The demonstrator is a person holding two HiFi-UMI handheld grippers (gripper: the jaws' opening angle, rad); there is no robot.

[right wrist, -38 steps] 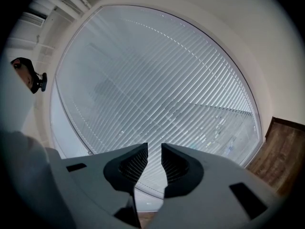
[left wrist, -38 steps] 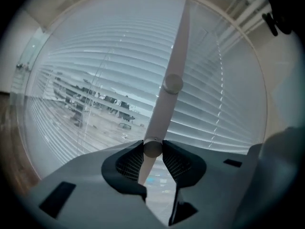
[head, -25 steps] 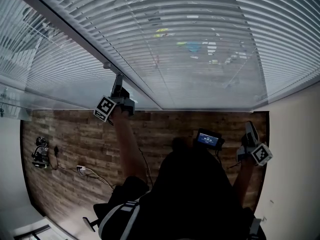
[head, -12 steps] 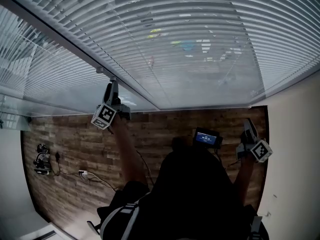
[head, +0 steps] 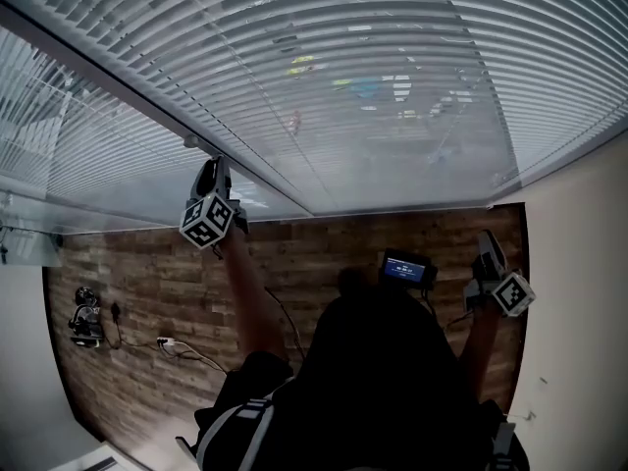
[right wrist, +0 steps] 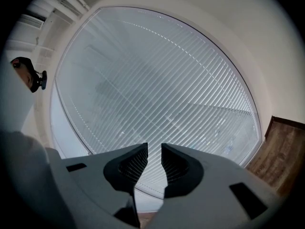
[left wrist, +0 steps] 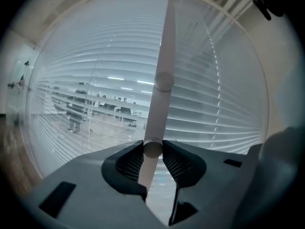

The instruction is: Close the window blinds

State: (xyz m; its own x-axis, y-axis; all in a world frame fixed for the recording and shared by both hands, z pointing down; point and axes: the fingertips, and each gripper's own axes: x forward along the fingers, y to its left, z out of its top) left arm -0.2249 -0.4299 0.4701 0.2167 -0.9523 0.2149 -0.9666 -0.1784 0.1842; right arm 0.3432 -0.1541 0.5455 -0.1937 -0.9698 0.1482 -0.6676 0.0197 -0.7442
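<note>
The white slatted window blinds [head: 373, 86] fill the upper head view, as before. Compared with one second ago, the left hand-held gripper [head: 208, 177] is seen rolled about its own axis. Its jaws have just been closing and are clenched on the thin white tilt wand [left wrist: 159, 89]. The wand's long axis stands almost upright before the blinds, with its lower end between the jaws. The right hand-held gripper [right wrist: 153, 151] is released and holds nothing.

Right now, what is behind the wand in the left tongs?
The left tongs have just closed onto the wand. Behind it hang the blinds, with blurred shapes showing through them. The strip directly behind the wand is covered.
</note>
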